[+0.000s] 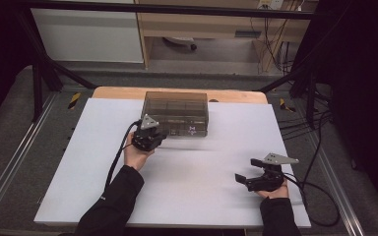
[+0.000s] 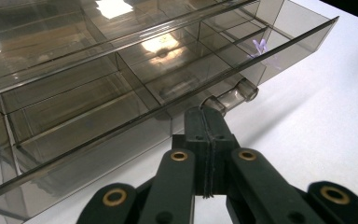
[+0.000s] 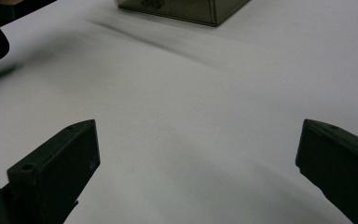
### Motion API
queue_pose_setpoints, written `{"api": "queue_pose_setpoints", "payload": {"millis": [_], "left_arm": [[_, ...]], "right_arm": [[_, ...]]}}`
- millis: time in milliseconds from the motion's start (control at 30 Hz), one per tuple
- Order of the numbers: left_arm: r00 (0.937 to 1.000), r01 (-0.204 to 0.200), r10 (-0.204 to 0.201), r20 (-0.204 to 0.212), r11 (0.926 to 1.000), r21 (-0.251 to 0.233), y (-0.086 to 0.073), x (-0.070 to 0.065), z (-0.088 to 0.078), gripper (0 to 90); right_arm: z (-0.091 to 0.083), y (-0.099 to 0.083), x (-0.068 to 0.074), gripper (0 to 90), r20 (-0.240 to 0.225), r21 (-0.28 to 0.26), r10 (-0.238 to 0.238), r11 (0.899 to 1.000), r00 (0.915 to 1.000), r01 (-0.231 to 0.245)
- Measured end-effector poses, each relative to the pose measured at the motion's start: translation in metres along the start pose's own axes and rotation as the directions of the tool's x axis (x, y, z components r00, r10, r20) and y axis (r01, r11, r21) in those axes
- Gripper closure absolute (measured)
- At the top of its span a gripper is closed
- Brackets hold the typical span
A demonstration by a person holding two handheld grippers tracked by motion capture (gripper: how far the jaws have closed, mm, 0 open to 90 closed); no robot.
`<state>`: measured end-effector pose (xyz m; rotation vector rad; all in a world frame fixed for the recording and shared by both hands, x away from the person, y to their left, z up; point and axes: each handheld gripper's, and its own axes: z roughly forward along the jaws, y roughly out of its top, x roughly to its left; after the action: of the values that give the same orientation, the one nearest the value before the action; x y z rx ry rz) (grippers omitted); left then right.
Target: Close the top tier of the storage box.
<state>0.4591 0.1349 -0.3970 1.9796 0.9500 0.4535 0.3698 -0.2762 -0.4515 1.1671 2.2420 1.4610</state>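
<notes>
Drawing the drawer out of the smoky plastic organiser box [image 1: 176, 114], which sits at the far edge of the white mat [image 1: 187, 187].

We keep the left gripper [image 2: 206, 122], jaws pinched together at the clear knob [image 2: 233, 97], pulling level and straight; near the box, the right gripper [image 3: 196, 154] waits wide, on matte mat beside glossy, thin walls.

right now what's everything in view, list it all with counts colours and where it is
drawer box: one, smoky clear plastic with inner dividers, far middle of the mat
drawer handle: one, clear, a small bar on the front of a part-open drawer, at the left jaw tips
mat: one, white, covering most of the table
table: one, wooden, edge showing behind the mat
left gripper: one, black, jaws shut, tips at the handle; cannot tell if it is pinched
right gripper: one, black, jaws wide open, over bare mat at near right
forearms: two, black sleeves, from the bottom edge
</notes>
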Motion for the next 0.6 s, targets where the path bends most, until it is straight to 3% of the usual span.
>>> {"api": "queue_pose_setpoints", "payload": {"millis": [600], "left_arm": [[1.0000,-0.002,0.002,-0.007,1.0000,-0.004,0.0029,0.0022,0.0042,90.0]], "right_arm": [[0.0006,-0.0002,-0.0001,0.2,0.002,0.001,-0.004,1.000,1.0000,0.004]]}}
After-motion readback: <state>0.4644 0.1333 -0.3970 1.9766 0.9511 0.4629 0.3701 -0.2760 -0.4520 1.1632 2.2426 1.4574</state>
